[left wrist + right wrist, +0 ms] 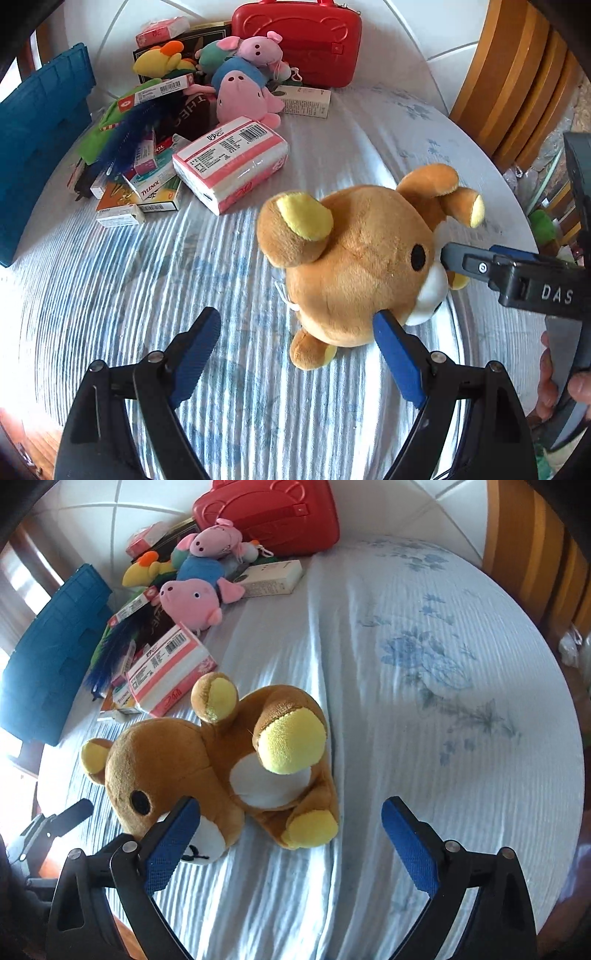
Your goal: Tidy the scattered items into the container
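A brown plush bear (354,254) with yellow ears and paws lies on the blue-and-white cloth; it also shows in the right wrist view (207,760). My left gripper (299,332) is open, its right finger against the bear's head. My right gripper (291,819) is open just in front of the bear, its left finger (173,834) at the bear's muzzle; its fingers (461,260) also reach the muzzle in the left wrist view. A blue crate (40,147) stands at the left table edge, also in the right wrist view (51,661).
A pile lies beyond the bear: a pink tissue pack (232,162), medicine boxes (147,184), pink pig plushes (240,96), a yellow bird plush (162,59), a blue feathery item (129,133) and a red case (303,40). A wooden chair (517,74) stands at the right.
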### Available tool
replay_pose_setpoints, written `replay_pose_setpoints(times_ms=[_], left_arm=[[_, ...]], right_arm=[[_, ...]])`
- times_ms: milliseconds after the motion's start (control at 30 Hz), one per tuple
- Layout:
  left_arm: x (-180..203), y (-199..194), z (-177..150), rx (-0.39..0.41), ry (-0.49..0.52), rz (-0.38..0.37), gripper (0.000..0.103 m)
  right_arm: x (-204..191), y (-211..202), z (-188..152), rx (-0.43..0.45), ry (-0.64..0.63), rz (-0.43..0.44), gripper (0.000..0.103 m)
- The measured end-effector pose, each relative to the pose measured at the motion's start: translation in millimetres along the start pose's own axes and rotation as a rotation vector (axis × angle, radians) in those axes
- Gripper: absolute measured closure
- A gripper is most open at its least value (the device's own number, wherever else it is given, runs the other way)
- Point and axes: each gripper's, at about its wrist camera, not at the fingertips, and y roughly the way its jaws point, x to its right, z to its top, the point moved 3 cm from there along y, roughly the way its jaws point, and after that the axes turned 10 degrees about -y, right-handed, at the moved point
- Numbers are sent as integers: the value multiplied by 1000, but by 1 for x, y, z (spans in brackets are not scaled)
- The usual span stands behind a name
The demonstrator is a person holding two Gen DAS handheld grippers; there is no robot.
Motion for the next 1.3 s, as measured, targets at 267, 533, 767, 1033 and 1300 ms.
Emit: replay_pose_setpoints(times_ms=[267,533,767,1033,1300], left_arm=[[13,36,-22,-58,5,53,18],[1,43,0,-22,-34,80,18],[0,56,10,-46,-54,89,18],[8,61,32,-29,-128,63,18],[4,59,61,-24,-163,52,9]], right_arm=[[5,5,3,-2,-11,36,3],[20,12,-6,-50,-14,45,3],[5,14,25,-7,-68,83,3],[-11,21,64,26,-145,105,11],[-6,37,90,21,-109,164,8]])
